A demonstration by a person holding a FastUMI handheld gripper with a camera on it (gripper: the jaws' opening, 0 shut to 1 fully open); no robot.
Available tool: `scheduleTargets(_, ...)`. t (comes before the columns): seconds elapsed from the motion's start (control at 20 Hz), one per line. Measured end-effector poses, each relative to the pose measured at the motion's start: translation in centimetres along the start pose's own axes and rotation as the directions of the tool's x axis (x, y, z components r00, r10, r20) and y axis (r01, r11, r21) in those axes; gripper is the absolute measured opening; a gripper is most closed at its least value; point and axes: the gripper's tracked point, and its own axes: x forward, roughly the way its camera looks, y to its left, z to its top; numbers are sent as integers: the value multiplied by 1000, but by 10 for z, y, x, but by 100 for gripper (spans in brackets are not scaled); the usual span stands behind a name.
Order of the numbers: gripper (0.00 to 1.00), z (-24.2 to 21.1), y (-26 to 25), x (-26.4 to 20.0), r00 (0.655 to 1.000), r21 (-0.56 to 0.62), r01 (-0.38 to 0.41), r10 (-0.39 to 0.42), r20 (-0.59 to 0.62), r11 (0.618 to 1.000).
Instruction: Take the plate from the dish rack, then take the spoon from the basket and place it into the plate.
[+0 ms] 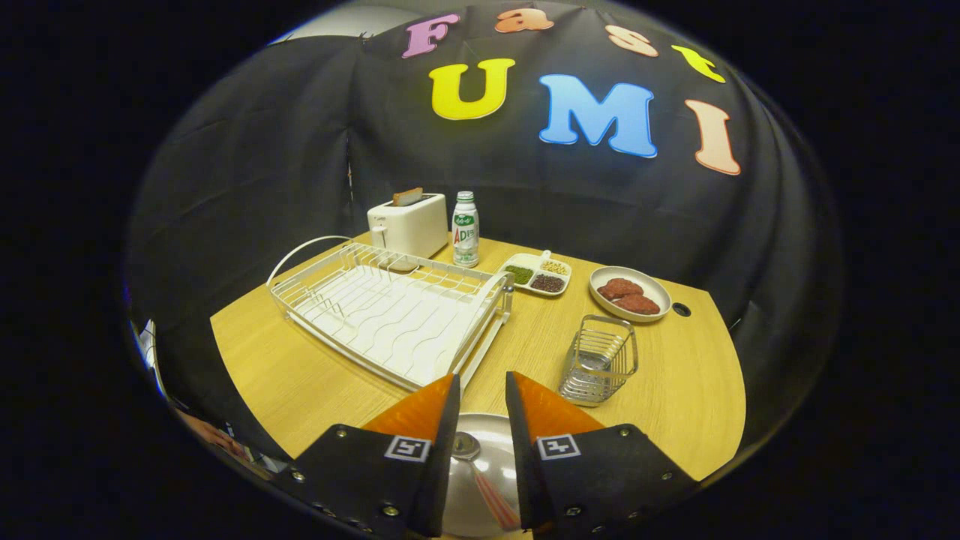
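Note:
A shiny metal plate [487, 431] lies on the wooden table [300, 375] right under my gripper [481, 379], showing in the gap between the fingers. A spoon [466, 447] rests in the plate, its round bowl close to the left finger and its pinkish handle running back toward me. The fingers stand a little apart above it and neither one presses on the spoon. Just beyond the left finger sits the white wire dish rack [390, 315], with no dishes in it. Beyond the right finger stands the small wire basket [600, 364], which looks empty.
At the back of the table stand a white toaster [409, 223] holding a slice of toast and a white bottle [466, 229]. A divided dish [536, 274] of grains and a white bowl [595, 291] with two meat patties sit behind the basket. Black cloth walls the booth.

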Motion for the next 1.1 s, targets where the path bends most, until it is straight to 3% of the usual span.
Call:
scheduleTargets(0.3, 39, 64, -68, -45, 971, 69, 162, -172, 166, 984)
scheduleTargets(0.5, 39, 112, -114, -89, 908, 147, 268, -300, 291, 952)
scheduleTargets(0.6, 39, 141, -128, -115, 860, 181, 298, -346, 376, 937)
scheduleTargets(0.7, 99, 166, -141, -134, 798, 215, 330, -393, 457, 919)
scheduleTargets(0.85, 96, 168, -147, -149, 769, 227, 350, -417, 484, 909)
scheduleTargets(1.1, 96, 154, -163, -151, 766, 243, 371, -443, 465, 896)
